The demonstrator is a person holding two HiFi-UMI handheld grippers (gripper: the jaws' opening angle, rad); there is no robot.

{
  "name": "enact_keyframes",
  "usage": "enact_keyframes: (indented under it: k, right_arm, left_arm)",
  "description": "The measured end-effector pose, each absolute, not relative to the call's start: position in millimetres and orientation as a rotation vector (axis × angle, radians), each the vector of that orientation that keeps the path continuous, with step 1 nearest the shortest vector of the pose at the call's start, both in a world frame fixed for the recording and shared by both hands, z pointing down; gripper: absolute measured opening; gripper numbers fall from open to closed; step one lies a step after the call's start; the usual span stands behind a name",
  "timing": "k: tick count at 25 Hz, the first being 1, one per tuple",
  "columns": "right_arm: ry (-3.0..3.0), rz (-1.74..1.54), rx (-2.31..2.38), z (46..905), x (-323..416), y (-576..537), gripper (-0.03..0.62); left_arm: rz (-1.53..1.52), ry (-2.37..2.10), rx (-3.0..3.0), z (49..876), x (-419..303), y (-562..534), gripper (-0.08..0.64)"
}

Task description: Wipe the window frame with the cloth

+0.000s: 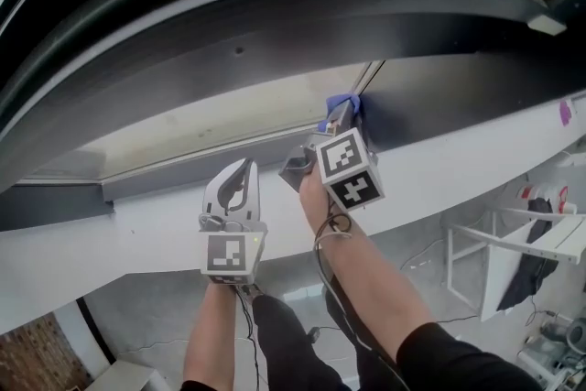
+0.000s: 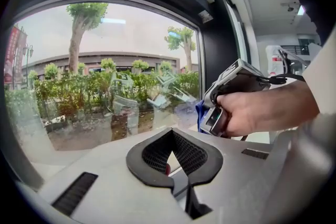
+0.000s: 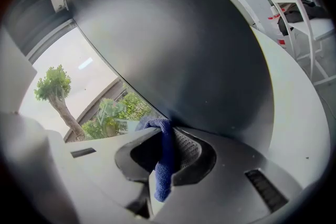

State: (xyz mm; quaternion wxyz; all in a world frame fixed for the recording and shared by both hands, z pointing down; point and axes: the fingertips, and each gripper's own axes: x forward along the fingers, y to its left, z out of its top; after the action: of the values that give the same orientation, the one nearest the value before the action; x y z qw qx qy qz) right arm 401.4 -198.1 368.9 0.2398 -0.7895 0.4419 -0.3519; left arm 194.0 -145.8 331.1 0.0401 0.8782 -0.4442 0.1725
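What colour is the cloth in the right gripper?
Blue; the cloth shows best in the right gripper view.

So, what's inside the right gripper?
A blue cloth, pinched in the right gripper, its tip against the dark window frame. The contact patch is hidden behind the cloth.

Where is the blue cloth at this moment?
The blue cloth is pinched in the right claw at the centre of the head view, held against the dark window frame beside the glass, up and right of the left claw.
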Motion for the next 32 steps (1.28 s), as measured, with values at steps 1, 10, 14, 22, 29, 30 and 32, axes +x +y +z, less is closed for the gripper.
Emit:
enact_keyframes:
  k: [1, 10, 14, 22, 29, 30, 32]
  right_arm:
    - [1.216, -0.965, -2.169, 367.2, 400.9, -198.2, 0.021]
    - [1.262, -0.835, -2.219, 337.9, 396.5, -199.8, 0.023]
    - [1.233, -0.824, -2.225, 332.1, 400.1, -196.6, 0.023]
    - [1.176, -0.801, -2.206, 307.7, 403.1, -196.0, 0.022]
    - [1.197, -0.774, -2.181, 290.7, 404.0, -195.6, 0.022]
    - [1.204, -0.769, -2.174, 287.9, 404.2, -195.8, 0.023]
    - [1.226, -0.754, -2.168, 281.6, 403.7, -195.7, 0.022]
  left_arm:
    - [0.531, -1.378, 2.678, 326.5, 191.2, -145.6, 0.005]
    - [0.490, -1.348, 2.720, 300.4, 189.7, -152.7, 0.005]
    - [0.460, -1.261, 2.725, 301.7, 197.0, -155.0, 0.005]
    - [0.468, -1.142, 2.778, 292.7, 207.9, -156.3, 0.005]
    - [0.492, -1.141, 2.784, 284.5, 214.8, -160.2, 0.005]
    - [0.501, -1.153, 2.767, 286.3, 212.9, -160.8, 0.005]
    - [0.493, -1.180, 2.720, 292.5, 207.8, -159.2, 0.005]
